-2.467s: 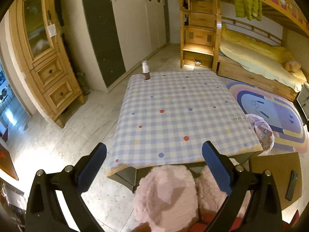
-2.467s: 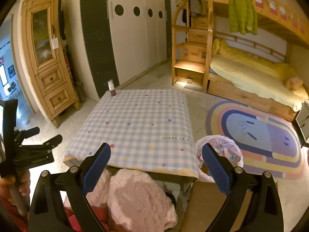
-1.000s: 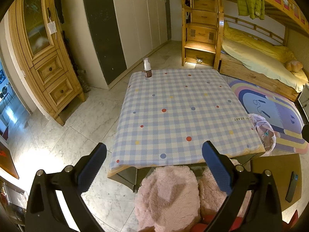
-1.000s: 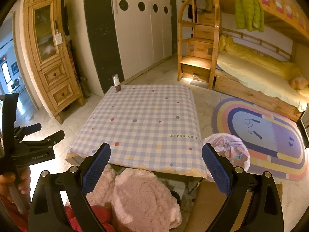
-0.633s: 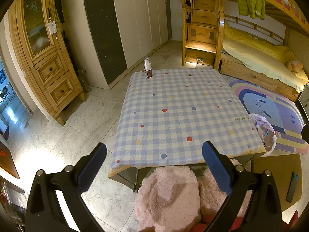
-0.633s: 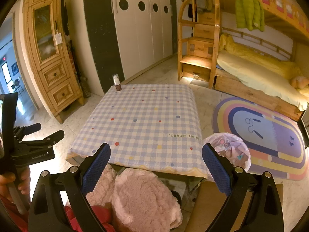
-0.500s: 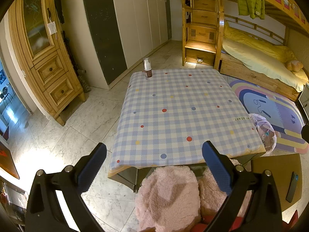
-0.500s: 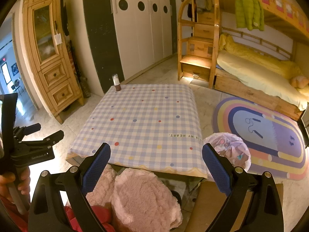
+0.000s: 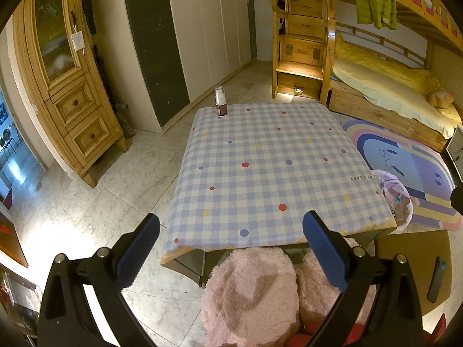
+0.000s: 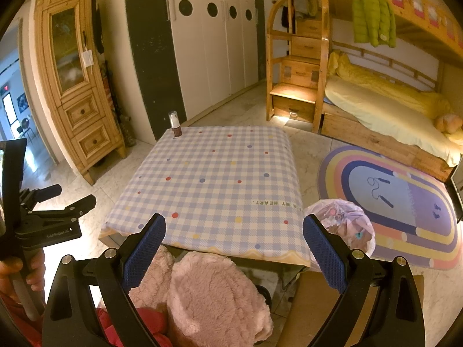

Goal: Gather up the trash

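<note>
We judge the bottle (image 9: 220, 101), far ahead of both spread, empty sets of jaws across the desk (image 9: 269, 173), light, rigid, tippy; grip mid-body.

Home, child's bedroom | wooden bunk bed (image 10: 385, 107) with drawer-steps | rainbow rug (image 10: 399, 199) on marble floor | white wardrobe (image 10: 214, 43) | gingham-covered tabletop (image 10: 220, 185)

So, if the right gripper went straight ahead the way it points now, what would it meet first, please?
Probably the blue-and-white checked tablecloth, bare between the open right gripper fingers; depth is uncertain.
</note>
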Action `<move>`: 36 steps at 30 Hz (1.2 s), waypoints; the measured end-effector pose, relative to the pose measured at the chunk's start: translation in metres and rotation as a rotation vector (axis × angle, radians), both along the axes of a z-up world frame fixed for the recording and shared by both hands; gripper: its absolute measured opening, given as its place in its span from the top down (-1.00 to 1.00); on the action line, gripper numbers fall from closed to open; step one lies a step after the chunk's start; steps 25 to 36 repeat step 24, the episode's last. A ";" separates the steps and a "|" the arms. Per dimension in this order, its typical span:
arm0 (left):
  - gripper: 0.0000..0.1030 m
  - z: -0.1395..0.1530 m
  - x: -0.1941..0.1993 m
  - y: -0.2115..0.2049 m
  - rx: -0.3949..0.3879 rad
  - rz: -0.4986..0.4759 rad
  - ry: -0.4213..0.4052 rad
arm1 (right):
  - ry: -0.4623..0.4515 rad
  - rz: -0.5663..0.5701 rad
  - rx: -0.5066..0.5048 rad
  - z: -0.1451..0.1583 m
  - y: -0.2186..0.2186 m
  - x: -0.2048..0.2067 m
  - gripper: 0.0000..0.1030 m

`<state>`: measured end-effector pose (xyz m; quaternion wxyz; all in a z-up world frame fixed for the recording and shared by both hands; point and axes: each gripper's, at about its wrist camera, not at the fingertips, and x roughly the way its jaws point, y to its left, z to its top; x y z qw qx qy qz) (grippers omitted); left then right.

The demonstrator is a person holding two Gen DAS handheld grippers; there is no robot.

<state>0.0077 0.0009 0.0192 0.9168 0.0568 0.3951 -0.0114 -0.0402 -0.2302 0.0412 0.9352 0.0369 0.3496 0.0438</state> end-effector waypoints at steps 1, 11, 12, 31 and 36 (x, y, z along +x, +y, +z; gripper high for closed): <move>-0.87 0.000 0.000 0.000 0.001 -0.002 -0.001 | 0.001 0.001 -0.001 0.000 0.000 0.000 -0.84; -0.87 -0.001 -0.001 -0.004 -0.007 -0.012 0.007 | 0.006 0.001 -0.009 -0.001 0.007 0.001 -0.84; -0.87 -0.001 0.001 -0.003 -0.011 -0.013 0.007 | 0.007 0.000 -0.009 -0.002 0.008 0.001 -0.84; -0.87 -0.014 0.014 -0.011 -0.050 -0.068 -0.005 | -0.043 -0.061 -0.002 -0.022 -0.018 0.010 -0.84; -0.87 -0.014 0.014 -0.011 -0.050 -0.068 -0.005 | -0.043 -0.061 -0.002 -0.022 -0.018 0.010 -0.84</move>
